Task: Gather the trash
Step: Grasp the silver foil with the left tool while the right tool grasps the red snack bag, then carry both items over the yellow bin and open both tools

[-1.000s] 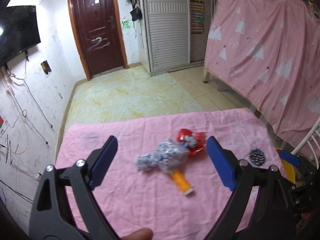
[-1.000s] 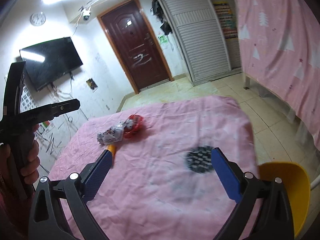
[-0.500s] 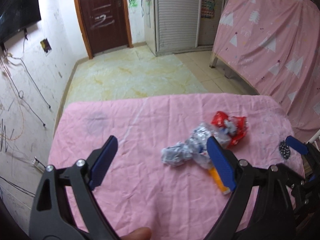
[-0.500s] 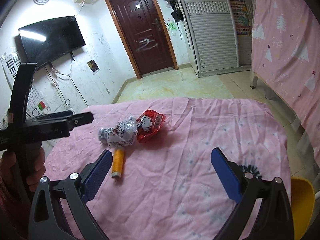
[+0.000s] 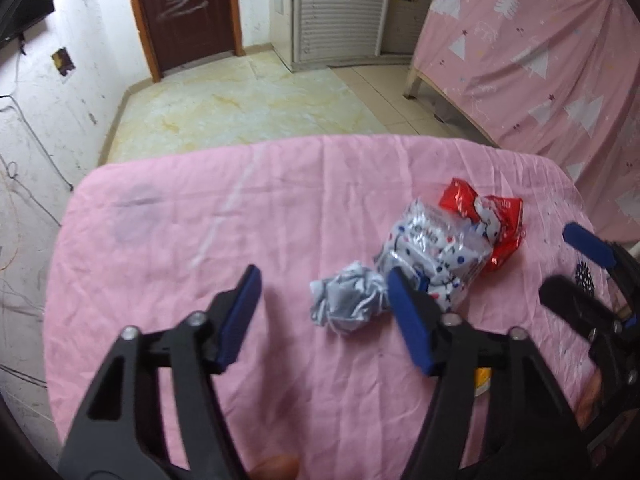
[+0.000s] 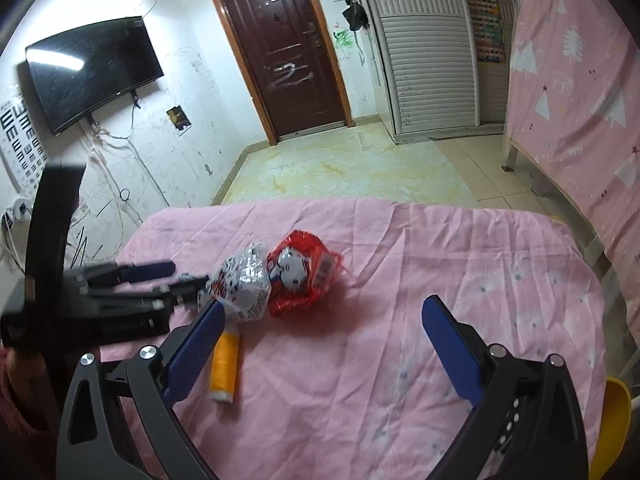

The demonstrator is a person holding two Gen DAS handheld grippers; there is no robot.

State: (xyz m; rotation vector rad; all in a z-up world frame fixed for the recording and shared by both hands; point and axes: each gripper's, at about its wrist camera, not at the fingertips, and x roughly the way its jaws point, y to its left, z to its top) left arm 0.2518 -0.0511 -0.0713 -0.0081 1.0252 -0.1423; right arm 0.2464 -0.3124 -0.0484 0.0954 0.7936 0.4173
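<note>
Trash sits in a small heap on the pink cloth (image 6: pixel 400 320) that covers the table, toward the table's left side as the right wrist view has it, about midway between near and far edge. Three pieces touching: a crumpled grey-white wad (image 5: pixel 348 300), a silver dotted wrapper (image 5: pixel 434 248) against it, and a red foil wrapper (image 6: pixel 300 276) with a cartoon face pressed to the silver one's far side. An orange thread spool (image 6: pixel 225 364) lies just beside the heap, nearer the near edge; in the left wrist view only a sliver of it shows behind the finger.

Left gripper (image 5: pixel 324 312): blue pads closing, nothing pressed yet. The wad lies between them, close to the right-hand pad, which overlaps the silver wrapper's near end; whether it touches is hard to tell. Frame is blurred.

Right gripper (image 6: pixel 320 348): pads wide apart, only bare cloth between them. Its left pad covers part of the spool and the silver wrapper's edge.

A small dark round patterned thing (image 5: pixel 585 276) near the table's right edge is half hidden by the right gripper's frame; cannot identify it. A yellow chair (image 6: pixel 614 420) is cut off at the near right corner. A fingertip shows at the bottom of the left view.

Cloth is wrinkled, faintly stained. Room: brown door (image 6: pixel 280 52), louvred wardrobe (image 6: pixel 428 40), wall television (image 6: pixel 92 68), eye chart, scuffed white walls with loose cables, yellowish marble floor, pink tree-print curtain (image 6: pixel 580 80) on the right.
</note>
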